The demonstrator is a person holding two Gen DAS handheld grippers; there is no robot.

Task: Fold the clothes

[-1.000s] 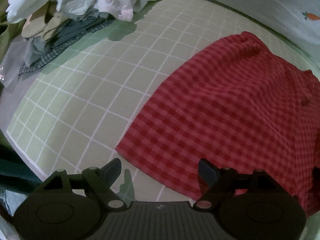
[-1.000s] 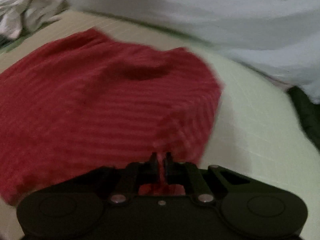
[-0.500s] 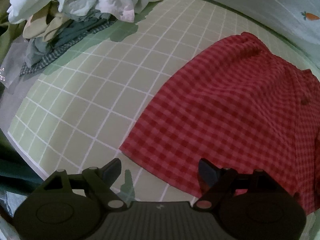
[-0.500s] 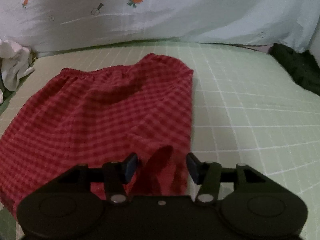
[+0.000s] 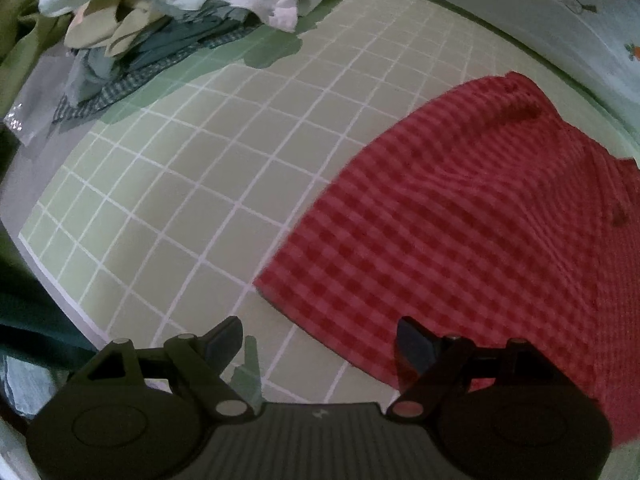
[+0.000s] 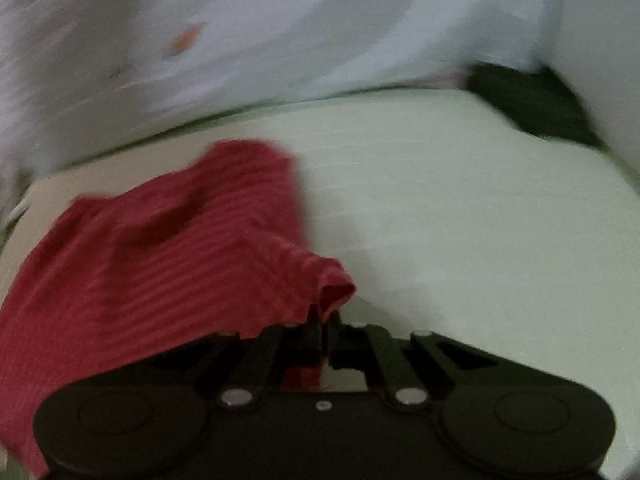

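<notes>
Since the earlier frame the right gripper has gone from jaws apart around a fold of the red checked shorts to jaws pinched tight on that fold, and the cloth at the pinch is now bunched and lifted off the bed. Right wrist view is motion-blurred. Left gripper is unchanged: jaws wide, nothing between them, hovering over the bed's near edge just beside the near corner of the shorts.

Shorts lie mostly flat on the green grid sheet, spread from the near edge toward the far edge, where a pale blanket with carrot print runs along the bed. Pile of unfolded clothes sits at the far left corner, well apart from the shorts. Dark cloth at the far right corner, too blurred to identify.
</notes>
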